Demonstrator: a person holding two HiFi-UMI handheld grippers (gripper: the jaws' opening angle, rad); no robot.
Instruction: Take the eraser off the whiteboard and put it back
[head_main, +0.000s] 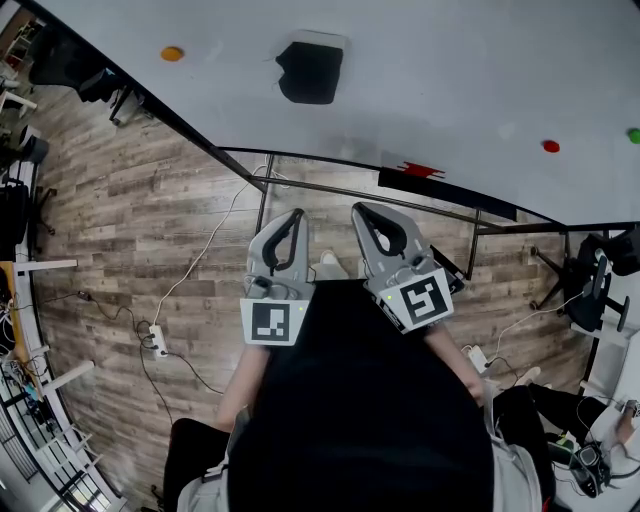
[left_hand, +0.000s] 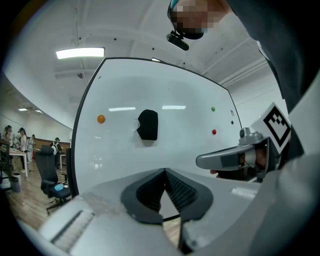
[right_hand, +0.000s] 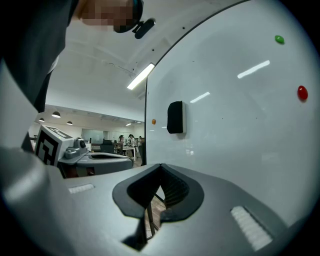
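Left gripper (head_main: 297, 215), right gripper (head_main: 360, 210): fingers were clenched, empty. Eraser (head_main: 310, 70) sat on whiteboard (head_main: 450, 100); reaching unopened risked knocking it off.

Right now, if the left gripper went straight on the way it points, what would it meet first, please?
Most likely the bare whiteboard, just below the black eraser; nothing stands between, though depth is unclear.

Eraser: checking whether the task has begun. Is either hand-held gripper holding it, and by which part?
Nothing is held. The left hand-held gripper and the right hand-held gripper are both shut and empty; the eraser sits on the whiteboard.
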